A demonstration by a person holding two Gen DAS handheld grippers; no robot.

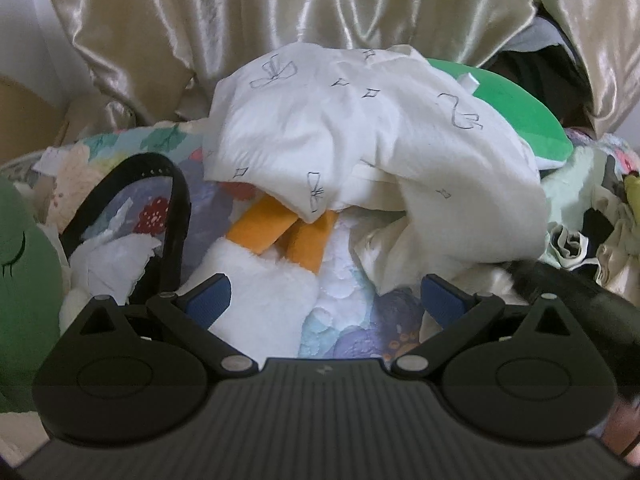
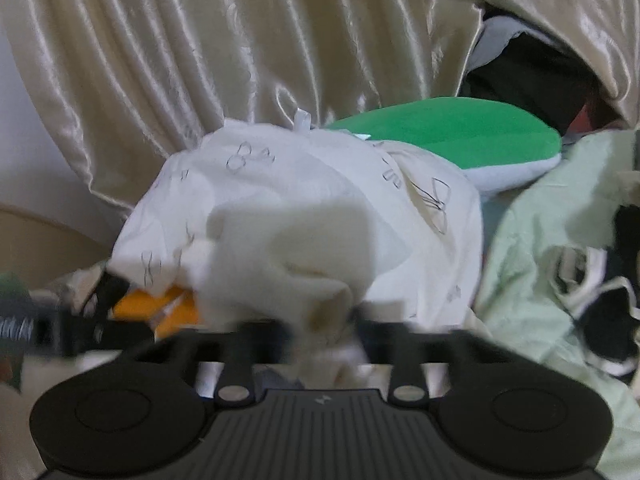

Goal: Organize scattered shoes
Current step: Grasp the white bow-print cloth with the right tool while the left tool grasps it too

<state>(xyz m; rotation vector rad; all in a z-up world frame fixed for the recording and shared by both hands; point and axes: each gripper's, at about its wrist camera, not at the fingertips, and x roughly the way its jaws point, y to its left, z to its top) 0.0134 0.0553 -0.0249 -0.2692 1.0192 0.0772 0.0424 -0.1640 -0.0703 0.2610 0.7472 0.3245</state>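
Observation:
No shoe shows in either view. My left gripper (image 1: pixel 324 300) is open and empty, with its blue pads (image 1: pixel 210 294) spread over a white plush with orange parts (image 1: pixel 276 236) on a floral quilt (image 1: pixel 360 336). My right gripper (image 2: pixel 320 320) is blurred; a cream white garment (image 2: pixel 292 248) bunches between its jaws, and I cannot tell whether they are shut on it. The same white printed garment (image 1: pixel 360 136) lies heaped ahead in the left wrist view. The right gripper's dark body (image 1: pixel 576 300) shows at the right of the left view.
Shiny beige curtains (image 1: pixel 240 20) hang behind the heap. A green pillow (image 1: pixel 516 108) lies at the back right, also in the right wrist view (image 2: pixel 460 132). A black strap loop (image 1: pixel 176 216) and a green plush (image 1: pixel 20 260) sit left. Pale green cloth (image 2: pixel 532 248) and dark clothes lie right.

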